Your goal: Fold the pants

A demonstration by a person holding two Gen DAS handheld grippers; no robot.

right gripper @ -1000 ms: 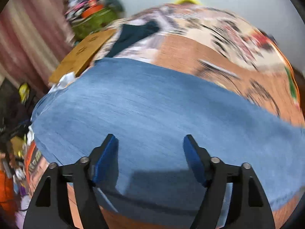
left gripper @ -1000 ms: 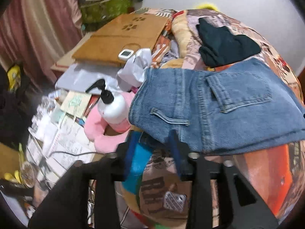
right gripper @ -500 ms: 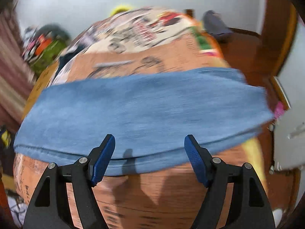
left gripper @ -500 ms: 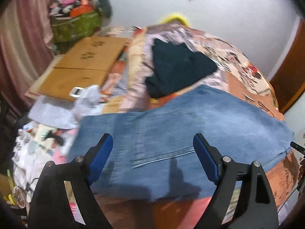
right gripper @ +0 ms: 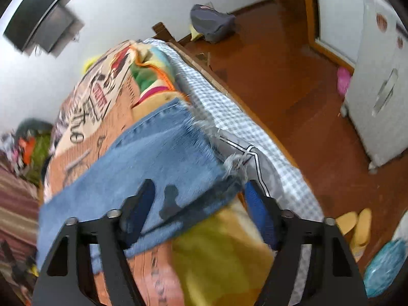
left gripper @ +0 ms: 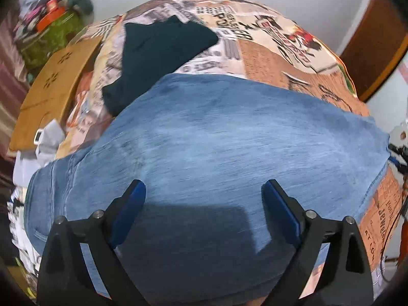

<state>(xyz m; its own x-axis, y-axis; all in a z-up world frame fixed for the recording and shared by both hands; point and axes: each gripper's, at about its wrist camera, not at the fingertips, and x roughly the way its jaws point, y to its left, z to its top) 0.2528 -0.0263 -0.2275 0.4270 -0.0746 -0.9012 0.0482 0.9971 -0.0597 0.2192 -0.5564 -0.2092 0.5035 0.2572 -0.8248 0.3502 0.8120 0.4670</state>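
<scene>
Both cameras have shifted along the jeans since half a second ago: the left tongs [left gripper: 204, 199] now hang over the middle of the denim with the pocket end out to their left, and the right tongs [right gripper: 197, 199] have swung to the frayed hem end. Both pairs stand open and grip nothing.

The jeans [left gripper: 216, 137] lie flat on the bed [left gripper: 280, 51], stretched crosswise ahead of the left tongs. In the right wrist view the frayed hem [right gripper: 216, 148] sits just ahead of the right tongs, near the bed's edge, and appears to be two layers.

Judged step: take the hem end and carry it over toward the waistband for the next fold.

Procedure for a clean fold:
- Bring the right tongs down over the hem corner so that both layers sit between the pads before closing.
- Use the left tongs to pin or grip the near edge at the intended fold line.
- Lift only enough to clear the denim, then lay edge on edge.
- Risk: a single-layer grip would leave the lower leg behind and skew the fold.

Containers: none is involved in this step. A dark garment [left gripper: 158, 53] lies on the bed beyond the left tongs, its near corner meeting the jeans' far edge. A cardboard sheet [left gripper: 58, 86] lies far to their left.
</scene>
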